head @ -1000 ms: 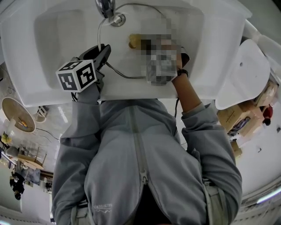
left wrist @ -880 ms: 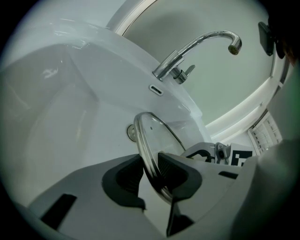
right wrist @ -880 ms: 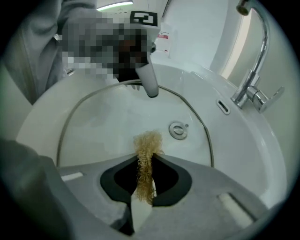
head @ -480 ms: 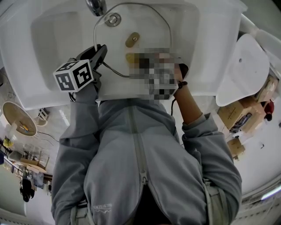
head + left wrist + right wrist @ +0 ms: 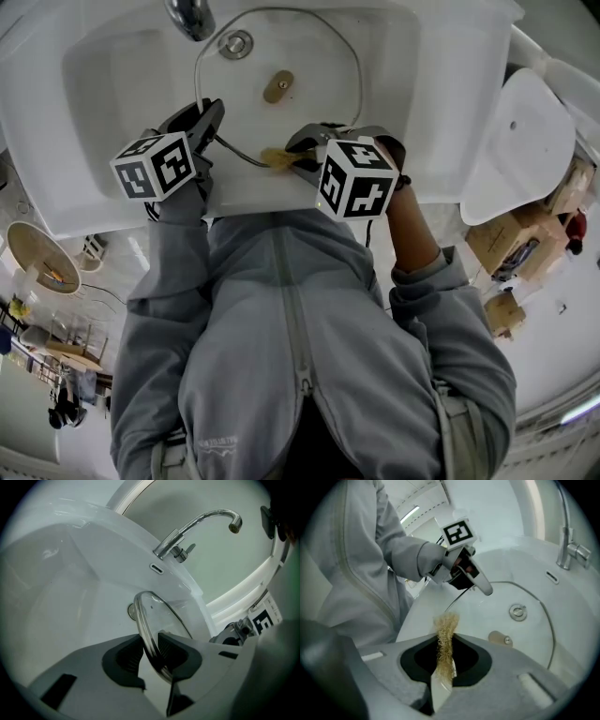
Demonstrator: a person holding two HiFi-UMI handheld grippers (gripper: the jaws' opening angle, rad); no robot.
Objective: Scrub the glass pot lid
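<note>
The glass pot lid (image 5: 319, 56) with a metal rim and a tan knob (image 5: 278, 86) lies over the white sink basin (image 5: 112, 75). My left gripper (image 5: 214, 131) is shut on the lid's rim (image 5: 151, 641) at its left near edge; the left gripper (image 5: 151, 656) has one pad on each side of the rim. My right gripper (image 5: 295, 150) is shut on a tan fibrous scrub pad (image 5: 277, 157), which sits at the lid's near edge. In the right gripper view the scrub pad (image 5: 446, 644) sticks up from the right gripper (image 5: 445, 667), with the lid (image 5: 525, 634) and left gripper (image 5: 471, 576) beyond.
A chrome faucet (image 5: 197, 527) stands at the sink's far side, and the drain (image 5: 517, 612) shows under the glass. A white oval object (image 5: 516, 141) sits right of the sink, with cardboard boxes (image 5: 506, 248) beside it. The person's grey jacket (image 5: 300, 347) fills the lower head view.
The right gripper with the scrub pad has moved from near the knob back to the lid's near edge. The left gripper keeps its hold on the rim.
</note>
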